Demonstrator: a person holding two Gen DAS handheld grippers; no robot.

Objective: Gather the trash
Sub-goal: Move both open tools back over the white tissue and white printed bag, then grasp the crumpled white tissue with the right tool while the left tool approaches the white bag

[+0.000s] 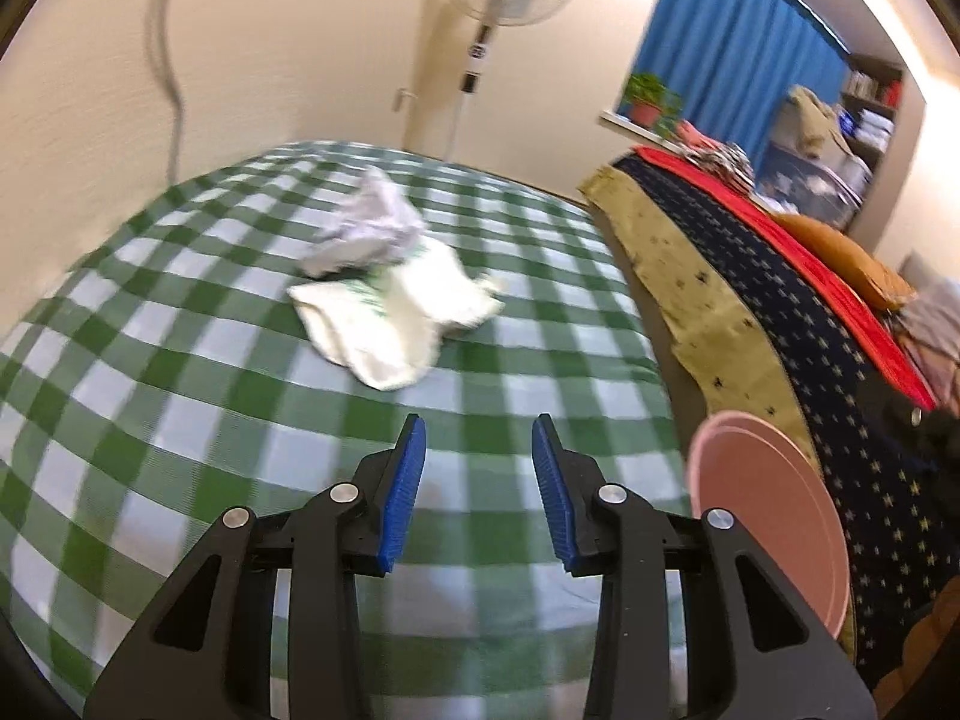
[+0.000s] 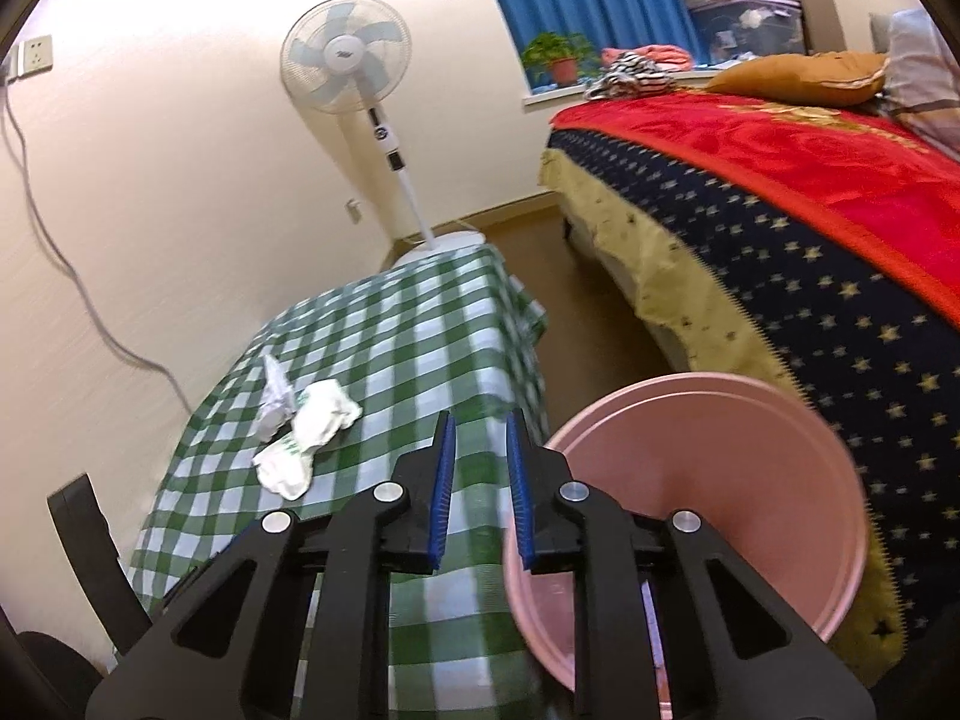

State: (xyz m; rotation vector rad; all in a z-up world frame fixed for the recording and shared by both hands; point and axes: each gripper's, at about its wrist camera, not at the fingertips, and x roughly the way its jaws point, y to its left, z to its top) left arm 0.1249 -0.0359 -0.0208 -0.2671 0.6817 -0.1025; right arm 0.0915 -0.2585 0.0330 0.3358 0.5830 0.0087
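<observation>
The left gripper (image 1: 479, 444) points forward and downward over the checked tablecloth (image 1: 180, 420), its blue-padded fingers (image 1: 403, 492) standing apart with nothing between them, only cloth showing through the gap. The right gripper (image 2: 480, 438) also tilts downward, reaching over the near right edge of that same tablecloth, its two blue pads (image 2: 443, 492) drawn close to each other with a narrow gap that holds nothing. Both grippers show black arms with silver pivot pins, and no hand or sleeve is visible in either wrist view.
</observation>
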